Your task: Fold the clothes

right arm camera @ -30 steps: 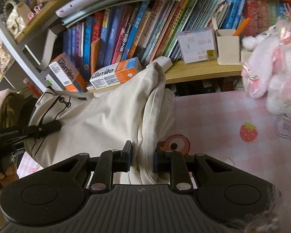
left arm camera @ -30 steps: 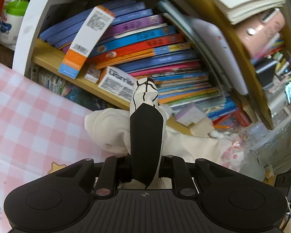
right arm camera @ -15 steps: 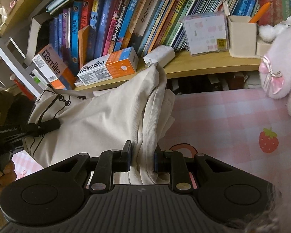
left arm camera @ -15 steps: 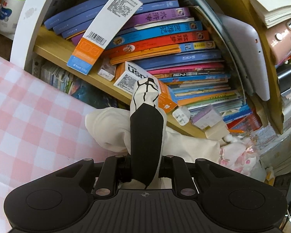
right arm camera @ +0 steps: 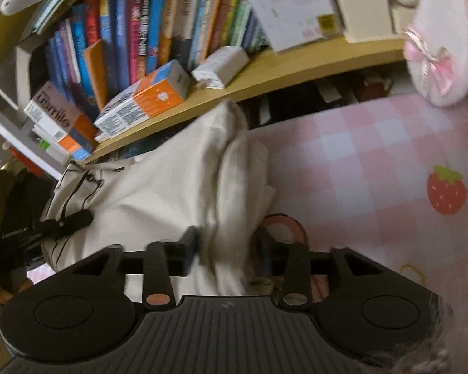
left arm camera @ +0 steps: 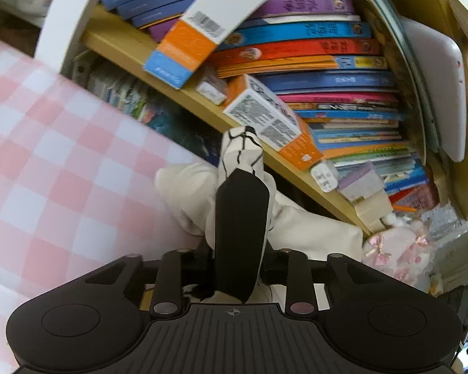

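Note:
A cream garment with black print (right arm camera: 159, 193) hangs stretched between my two grippers above the pink checked table (right arm camera: 358, 162). My left gripper (left arm camera: 238, 249) is shut on a black-and-cream part of the garment (left arm camera: 240, 168); it also shows at the left of the right wrist view (right arm camera: 75, 219), pinching the printed edge. My right gripper (right arm camera: 226, 243) has its jaws spread apart, with the cloth's bunched edge still lying between them. The image there is blurred by motion.
A wooden shelf (right arm camera: 296, 65) crammed with books runs close behind the garment, with orange toothpaste boxes (right arm camera: 146, 99) and a white box (right arm camera: 221, 67) on its edge. A pink plush toy (right arm camera: 440, 43) sits at the right. The table (left arm camera: 46, 162) carries a strawberry print (right arm camera: 446, 190).
Both grippers moved toward the shelf and lower. My right gripper's jaws have spread apart from the cloth they were clamping. The left grip is unchanged.

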### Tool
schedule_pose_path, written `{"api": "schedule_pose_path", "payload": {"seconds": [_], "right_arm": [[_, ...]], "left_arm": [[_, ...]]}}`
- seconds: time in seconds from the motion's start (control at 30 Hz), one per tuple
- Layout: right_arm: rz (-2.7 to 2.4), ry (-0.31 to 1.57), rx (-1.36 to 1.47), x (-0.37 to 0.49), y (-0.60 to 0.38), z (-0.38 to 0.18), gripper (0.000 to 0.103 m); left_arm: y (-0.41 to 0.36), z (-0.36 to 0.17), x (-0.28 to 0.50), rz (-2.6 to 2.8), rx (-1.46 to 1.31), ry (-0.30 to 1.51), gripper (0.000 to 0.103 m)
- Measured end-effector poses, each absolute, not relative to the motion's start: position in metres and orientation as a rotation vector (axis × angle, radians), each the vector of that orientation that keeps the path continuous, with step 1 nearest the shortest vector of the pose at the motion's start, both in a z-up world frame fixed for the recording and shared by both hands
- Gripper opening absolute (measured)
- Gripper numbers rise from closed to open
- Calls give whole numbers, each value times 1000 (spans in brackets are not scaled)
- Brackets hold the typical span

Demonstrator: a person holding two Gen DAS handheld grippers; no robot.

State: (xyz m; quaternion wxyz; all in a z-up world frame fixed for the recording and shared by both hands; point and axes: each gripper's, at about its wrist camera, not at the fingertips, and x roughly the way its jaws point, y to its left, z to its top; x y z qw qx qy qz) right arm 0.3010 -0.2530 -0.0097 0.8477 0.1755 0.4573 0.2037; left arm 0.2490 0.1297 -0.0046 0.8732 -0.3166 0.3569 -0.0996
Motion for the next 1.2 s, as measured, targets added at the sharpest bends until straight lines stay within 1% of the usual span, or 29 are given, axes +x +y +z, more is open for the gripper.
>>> {"api": "schedule_pose_path", "payload": {"seconds": [0.07,0.13,0.17,0.33,0.4,0.43,0.47,0.53,0.57,0.67,0.73,0.77,0.83,0.97,1.0,1.03,1.1,1.2], "right_arm": [[420,968,394,300,-259,-12,47],[407,968,409,297,-266,-10,52],[403,963,417,295,-269,-8,54],[355,927,461,280,-286,1,52],[363,920,497,276,-291,2,43],[373,927,502,275,-290,2,41],[383,933,506,275,-290,1,35],[391,948,498,275,-286,-1,24],[391,956,486,276,-284,-2,16],[363,979,481,280,-281,-7,12],[353,991,492,281,-280,-12,12],[348,997,498,281,-280,-14,12],[343,998,506,281,-280,-15,12],[344,998,484,280,-280,-12,12],[344,996,474,279,-280,-10,14],[342,992,466,278,-280,-8,16],[335,980,450,274,-280,-3,21],[331,974,439,268,-282,2,24]], "left_arm": [[133,-5,246,-196,-662,742,37],[136,-6,244,-184,-663,739,41],[137,-6,242,-178,-663,738,41],[141,-2,226,-174,-690,680,40],[139,-5,226,-182,-699,687,37],[137,-7,227,-185,-701,693,37],[136,-9,228,-183,-701,698,36],[135,-12,230,-168,-700,706,34],[134,-14,231,-160,-702,710,34],[136,-21,234,-141,-720,734,34],[135,-23,235,-136,-717,743,36],[135,-23,236,-133,-716,746,38],[135,-23,235,-130,-715,749,39],[135,-14,229,-109,-693,738,43],[135,-11,227,-102,-685,730,45],[135,-7,225,-96,-677,722,49],[135,0,219,-89,-662,705,51],[135,10,211,-86,-646,687,53]]}}
